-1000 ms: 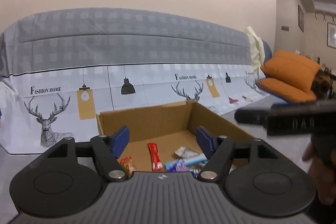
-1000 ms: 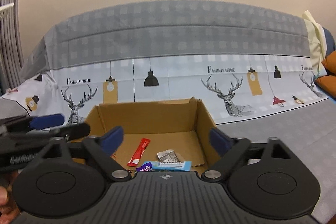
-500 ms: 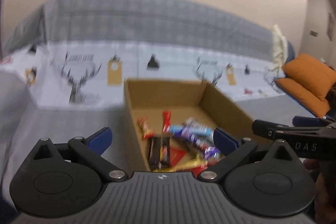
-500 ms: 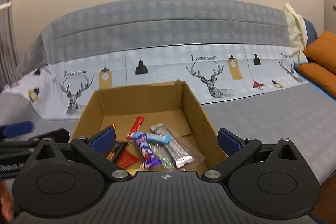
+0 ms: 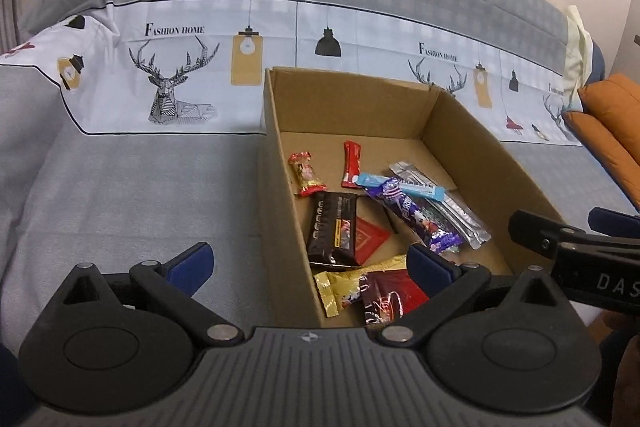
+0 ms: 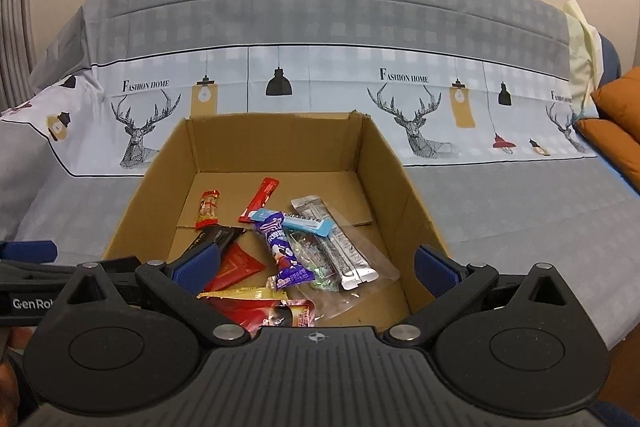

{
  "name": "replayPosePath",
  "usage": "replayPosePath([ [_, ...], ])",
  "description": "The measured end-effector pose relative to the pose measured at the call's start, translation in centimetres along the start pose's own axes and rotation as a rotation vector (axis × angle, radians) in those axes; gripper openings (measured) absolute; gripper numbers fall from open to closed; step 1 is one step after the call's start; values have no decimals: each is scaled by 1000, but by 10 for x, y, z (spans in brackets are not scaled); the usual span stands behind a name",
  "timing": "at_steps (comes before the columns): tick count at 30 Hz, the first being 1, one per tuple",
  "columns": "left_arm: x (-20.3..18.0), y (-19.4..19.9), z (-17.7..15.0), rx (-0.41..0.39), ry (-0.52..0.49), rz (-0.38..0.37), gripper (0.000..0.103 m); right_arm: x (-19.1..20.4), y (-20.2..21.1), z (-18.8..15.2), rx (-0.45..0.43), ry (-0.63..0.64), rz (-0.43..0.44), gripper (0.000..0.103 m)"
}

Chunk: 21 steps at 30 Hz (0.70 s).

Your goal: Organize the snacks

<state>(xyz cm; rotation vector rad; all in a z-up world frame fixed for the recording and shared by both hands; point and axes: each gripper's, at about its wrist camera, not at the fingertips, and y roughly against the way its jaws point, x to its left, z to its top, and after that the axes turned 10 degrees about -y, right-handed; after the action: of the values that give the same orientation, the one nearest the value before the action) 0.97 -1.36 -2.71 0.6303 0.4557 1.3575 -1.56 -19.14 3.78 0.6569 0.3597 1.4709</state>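
Cardboard box (image 6: pixel 384 163), open-topped, is seen just ahead of the right gripper (image 6: pixel 316 269), with snacks (image 6: pixel 286 251) scattered on its floor. Nothing is held; its jaws are spread wide. The left gripper (image 5: pixel 308 261), likewise wide and empty, straddles the box's left wall over the sofa (image 5: pixel 120 187).

Left gripper (image 5: pixel 308 261), right gripper (image 6: pixel 316 269): jaws wide, empty.

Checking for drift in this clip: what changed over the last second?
Both grippers tipped down toward the cardboard box, so more snacks show. The left gripper has just been opening, nothing between its fingers. The right gripper stayed open and empty; the snacks lie where they were.
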Motion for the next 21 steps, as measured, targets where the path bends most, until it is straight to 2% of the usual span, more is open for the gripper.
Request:
replayPosePath([
  [21, -6, 0, 2, -4, -7, 5, 103, -7, -3, 1, 7, -9, -10, 103],
])
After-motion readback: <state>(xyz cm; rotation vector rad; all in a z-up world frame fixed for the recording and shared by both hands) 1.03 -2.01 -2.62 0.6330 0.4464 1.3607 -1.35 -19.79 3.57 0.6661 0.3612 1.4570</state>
